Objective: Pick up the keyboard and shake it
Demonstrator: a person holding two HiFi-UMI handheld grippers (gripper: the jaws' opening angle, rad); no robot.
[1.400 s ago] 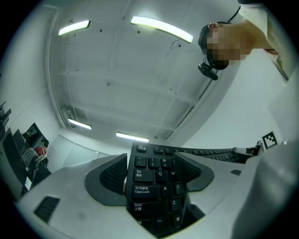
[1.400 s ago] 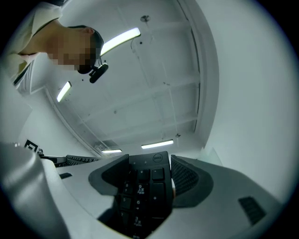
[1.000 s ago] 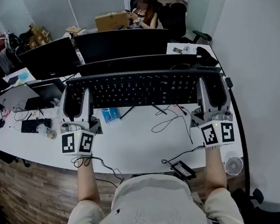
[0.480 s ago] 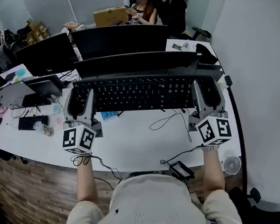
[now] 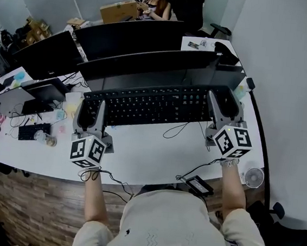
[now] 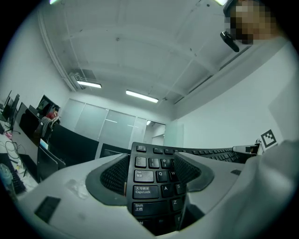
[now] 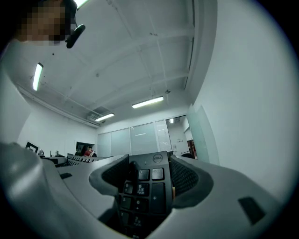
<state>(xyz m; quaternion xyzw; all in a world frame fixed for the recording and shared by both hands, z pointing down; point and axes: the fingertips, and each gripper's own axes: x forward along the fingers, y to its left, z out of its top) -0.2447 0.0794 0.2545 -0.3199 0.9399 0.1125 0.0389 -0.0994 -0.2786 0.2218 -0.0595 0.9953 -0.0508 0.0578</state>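
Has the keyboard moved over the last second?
Yes. The keyboard has dropped away from the front monitor, lower in view and nearer the desk.

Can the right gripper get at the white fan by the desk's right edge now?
Probably not as things stand: the right gripper is shut on the keyboard at its numpad end. The path to the fan looks open, but it would have to let go first.

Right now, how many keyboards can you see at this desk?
2. The large black keyboard is clamped at its ends by the left gripper and right gripper; a smaller keyboard lies at the far left of the desk. The monitors may hide others.
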